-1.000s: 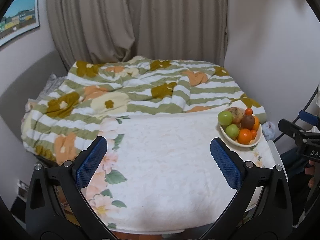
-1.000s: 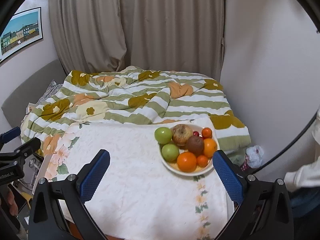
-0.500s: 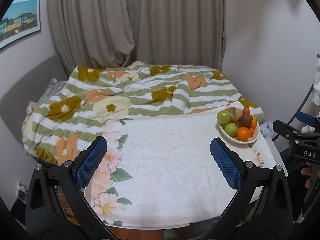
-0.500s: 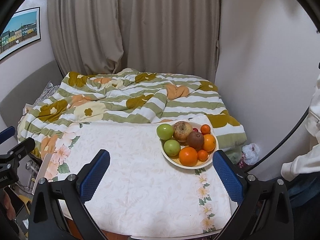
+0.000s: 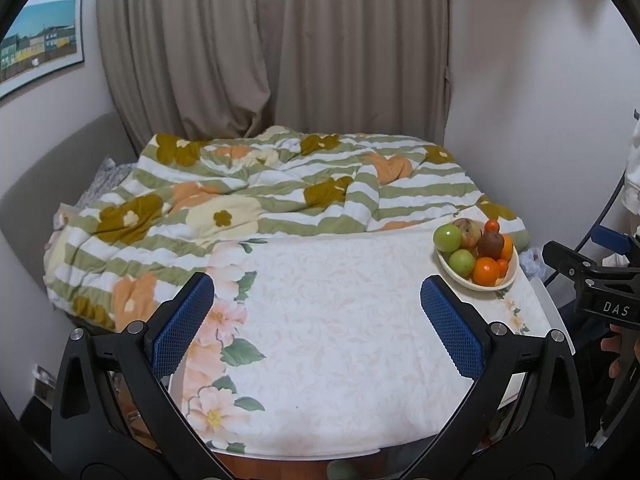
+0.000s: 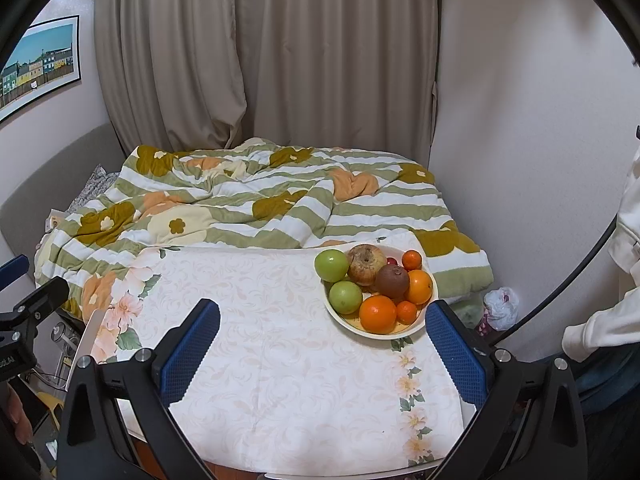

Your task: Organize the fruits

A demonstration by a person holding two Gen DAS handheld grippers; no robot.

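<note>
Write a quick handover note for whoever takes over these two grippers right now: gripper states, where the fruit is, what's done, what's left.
Left gripper: open, empty, above the tablecloth.
Right gripper: open, empty, just short of the bowl.
All the fruit sits in the bowl at the table's far right corner: two green apples, a brownish apple, a kiwi, and several oranges of different sizes.
Done: nothing picked up yet.
Left: all the sorting. The right gripper is nearer the bowl.
</note>
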